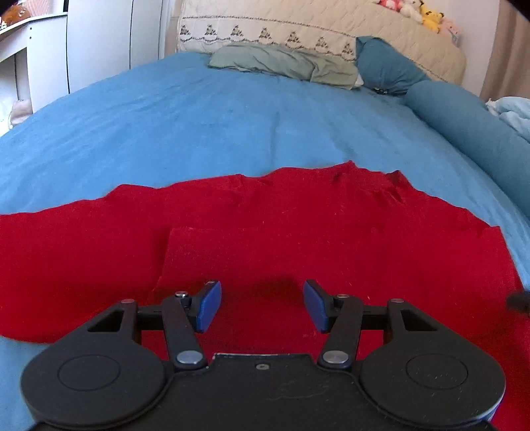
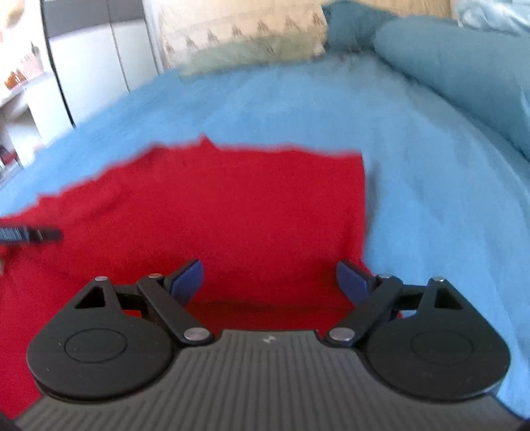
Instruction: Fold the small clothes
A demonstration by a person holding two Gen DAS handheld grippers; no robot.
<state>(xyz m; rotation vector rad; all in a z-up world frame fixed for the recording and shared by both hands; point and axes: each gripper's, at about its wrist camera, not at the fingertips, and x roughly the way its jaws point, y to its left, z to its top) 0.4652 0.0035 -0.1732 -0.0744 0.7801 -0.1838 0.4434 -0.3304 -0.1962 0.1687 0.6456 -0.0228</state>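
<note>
Both tongs spread wide over a red garment on the bed.

The left tongs (image 1: 261,305) stand apart with nothing between the blue pads, hovering above the red garment (image 1: 265,225); the right tongs (image 2: 270,281) gape wider, also empty, near the garment's right edge (that view is blurred). The garment lies spread flat on the blue bedspread (image 1: 198,126), with 1 small squared flap folded over near the left tongs. No readable writing.

Both wrist cams low, close over red garment (image 1: 265,232), facing headboard (image 1: 314,30), left cam further left, shared view
</note>
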